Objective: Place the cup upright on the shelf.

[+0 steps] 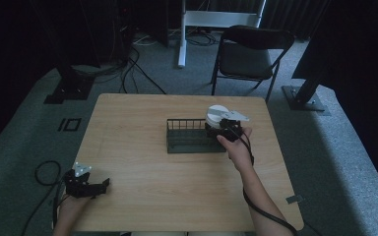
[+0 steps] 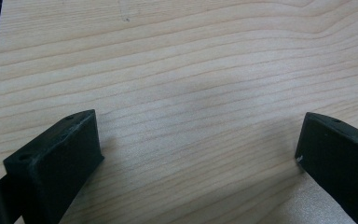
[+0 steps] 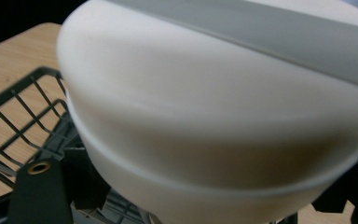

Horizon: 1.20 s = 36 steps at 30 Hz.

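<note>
A white bowl (image 1: pixel 216 114) with a grey band is tilted over the right end of a black wire rack (image 1: pixel 189 136) in the middle of the table. My right gripper (image 1: pixel 228 129) holds it from the near side, the jaws shut on its lower rim. In the right gripper view the bowl (image 3: pixel 214 116) looms close, with the rack (image 3: pixel 23 121) below it at the left and the gripper (image 3: pixel 196 198) clamped at its base. My left gripper (image 1: pixel 89 185) rests at the table's near left corner. Its jaws (image 2: pixel 198 144) stand wide apart over bare wood, open and holding nothing.
The wooden table (image 1: pixel 138 167) has bare surface to the left of and in front of the rack. A black folding chair (image 1: pixel 251 54) stands beyond the far edge. Cables (image 1: pixel 44 172) lie on the floor at the left.
</note>
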Available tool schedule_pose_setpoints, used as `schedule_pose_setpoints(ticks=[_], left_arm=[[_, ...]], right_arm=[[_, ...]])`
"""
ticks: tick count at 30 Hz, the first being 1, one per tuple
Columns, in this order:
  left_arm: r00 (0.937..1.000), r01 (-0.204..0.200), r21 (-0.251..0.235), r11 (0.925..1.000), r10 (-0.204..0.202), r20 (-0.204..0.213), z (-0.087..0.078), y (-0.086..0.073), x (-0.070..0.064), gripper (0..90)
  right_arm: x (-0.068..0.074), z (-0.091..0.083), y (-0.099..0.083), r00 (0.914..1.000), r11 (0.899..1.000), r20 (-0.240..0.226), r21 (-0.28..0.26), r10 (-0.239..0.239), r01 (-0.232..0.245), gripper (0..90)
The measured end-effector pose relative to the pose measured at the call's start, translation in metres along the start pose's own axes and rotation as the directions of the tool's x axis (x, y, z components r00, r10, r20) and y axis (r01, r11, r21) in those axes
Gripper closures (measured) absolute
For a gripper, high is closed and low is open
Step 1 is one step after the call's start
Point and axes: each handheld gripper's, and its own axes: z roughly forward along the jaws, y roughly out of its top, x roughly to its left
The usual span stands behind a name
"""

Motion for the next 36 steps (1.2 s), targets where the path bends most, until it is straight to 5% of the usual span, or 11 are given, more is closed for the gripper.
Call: schedule_pose_setpoints(ticks=[17, 25, 36], left_arm=[[1.0000, 0.000, 0.000, 1.0000, 0.000, 0.000, 0.000, 0.000, 0.000, 0.2], [1.0000, 0.000, 0.000, 1.0000, 0.000, 0.000, 0.000, 0.000, 0.000, 0.2], [1.0000, 0.000, 0.000, 1.0000, 0.000, 0.000, 0.000, 0.000, 0.000, 0.2]], right_arm=[[0.001, 0.013, -0.012, 0.9999, 0.997, 0.002, 0.074, -0.012, 0.012, 18.6], [0.003, 0.012, -0.017, 0.9994, 0.998, 0.016, 0.049, -0.031, 0.031, 18.5], [0.000, 0.009, -0.023, 0.9998, 1.000, 0.007, -0.008, 0.018, -0.018, 13.0]])
